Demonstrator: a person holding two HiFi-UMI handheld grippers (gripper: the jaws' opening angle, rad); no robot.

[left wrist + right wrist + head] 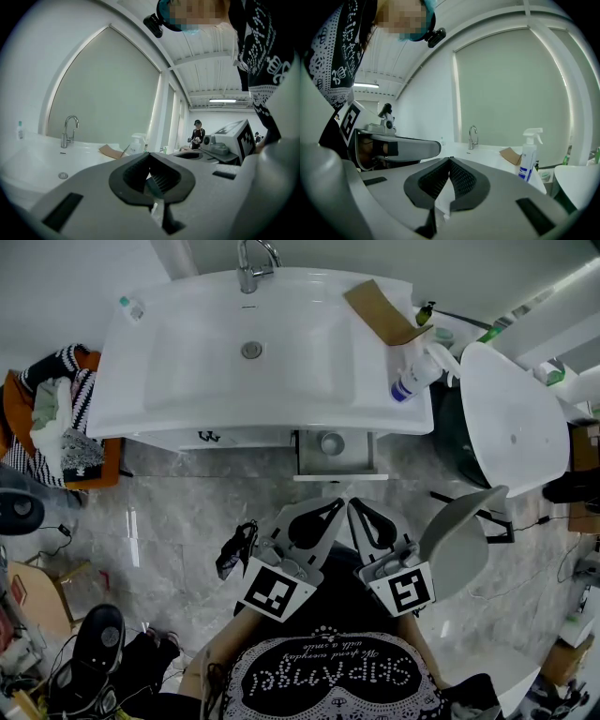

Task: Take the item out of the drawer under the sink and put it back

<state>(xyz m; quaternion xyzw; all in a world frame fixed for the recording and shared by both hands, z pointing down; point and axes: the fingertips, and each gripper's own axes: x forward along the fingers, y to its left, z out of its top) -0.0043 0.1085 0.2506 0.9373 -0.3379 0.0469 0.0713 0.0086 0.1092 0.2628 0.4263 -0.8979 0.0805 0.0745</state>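
Under the white sink (187, 390) a small drawer (309, 457) stands pulled out, and a round pale item (331, 442) lies in it. Both grippers hover side by side in front of the drawer, pointing toward it and not touching it. My left gripper (337, 504) is shut and holds nothing; in the left gripper view its tips (150, 155) meet. My right gripper (354, 504) is shut too, and its tips (450, 159) are empty in the right gripper view. The drawer does not show in either gripper view.
A spray bottle (412, 381) and a piece of cardboard (380, 310) sit on the sink's right side, with the tap (251, 263) at the back. A white rounded fixture (511, 418) and a grey seat (459, 540) stand at right. A basket of cloths (61, 418) stands at left.
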